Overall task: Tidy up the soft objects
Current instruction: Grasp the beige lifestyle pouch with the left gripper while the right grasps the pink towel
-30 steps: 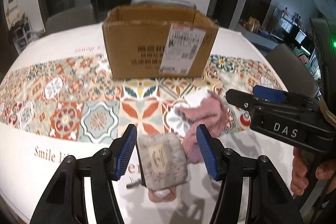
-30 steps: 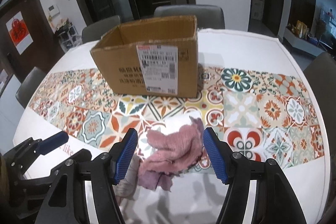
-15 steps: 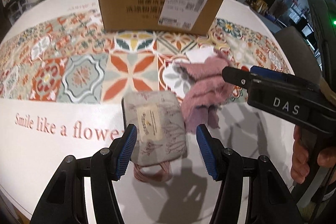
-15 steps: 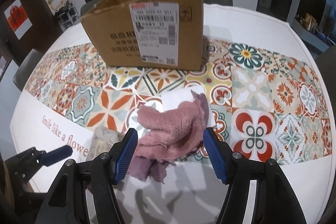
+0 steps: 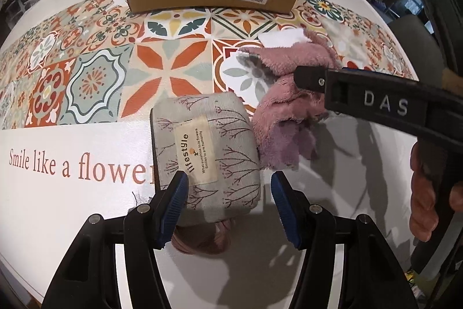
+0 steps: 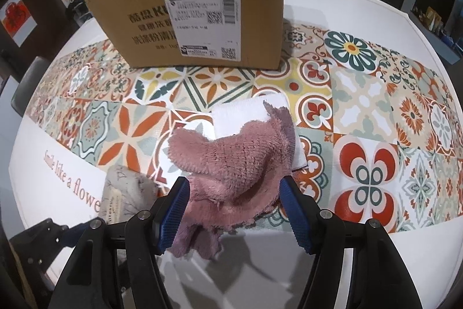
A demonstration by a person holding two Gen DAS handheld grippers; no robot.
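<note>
Left tongs (image 5: 228,203): wide apart, straddling grey "lifestyle" pouch (image 5: 205,155) on bench (image 5: 58,201).
Right tongs (image 6: 234,212): wide apart around pink fleece cloth (image 6: 231,164), beside pouch.
Risk: closing may snag only a loose fold, so cloth could slip.

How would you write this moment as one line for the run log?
left hand-held gripper: open, around pouch | right hand-held gripper: open, around pink cloth | box: behind, upright

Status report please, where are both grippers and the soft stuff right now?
Left gripper open, straddling grey pouch. Right gripper open around pink towel. Both items on table, cardboard box beyond. Nothing in the way.
</note>
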